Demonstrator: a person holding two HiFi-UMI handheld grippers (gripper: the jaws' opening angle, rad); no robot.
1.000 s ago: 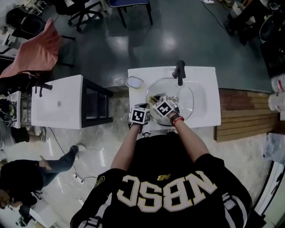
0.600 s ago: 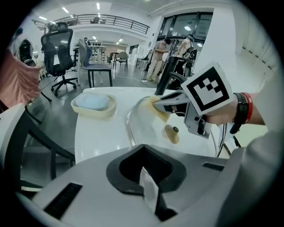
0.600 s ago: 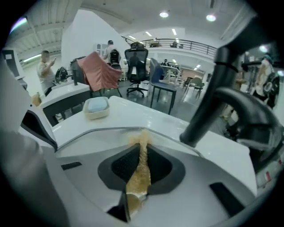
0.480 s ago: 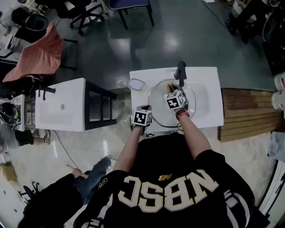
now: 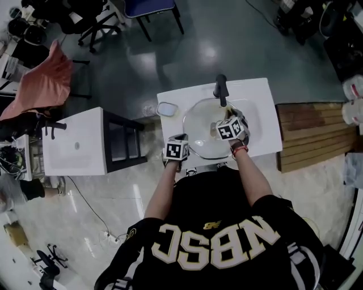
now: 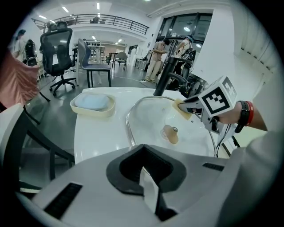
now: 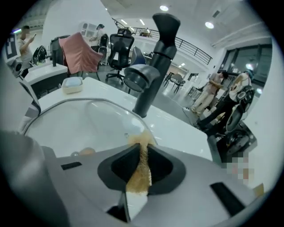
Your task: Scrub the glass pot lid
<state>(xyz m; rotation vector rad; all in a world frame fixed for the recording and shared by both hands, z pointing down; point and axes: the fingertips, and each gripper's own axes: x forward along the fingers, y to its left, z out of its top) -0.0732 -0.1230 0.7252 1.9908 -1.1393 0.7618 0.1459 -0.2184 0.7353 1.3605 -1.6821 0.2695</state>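
The round glass pot lid [image 5: 203,135] with a metal rim [image 6: 129,125] stands tilted over the white sink [image 5: 262,116]. My left gripper [image 5: 176,150] is at the lid's near left edge, its jaws shut on the rim [image 6: 144,179]. The lid's knob [image 6: 170,133] shows through the glass. My right gripper [image 5: 231,129] is shut on a yellow sponge [image 7: 140,168], which touches the glass at the lid's far right side, close below the black faucet [image 7: 153,66]. In the left gripper view the sponge [image 6: 182,108] sticks out of the right gripper [image 6: 187,104].
A cream soap dish [image 6: 92,103] with a pale blue bar sits on the sink top to the left of the basin. A second white table [image 5: 74,144] stands further left, a wooden pallet [image 5: 312,133] to the right. Office chairs [image 5: 150,8] stand behind.
My right gripper with the sponge has slid from the lid's near middle to its far right side by the faucet. The left gripper keeps its hold on the rim.
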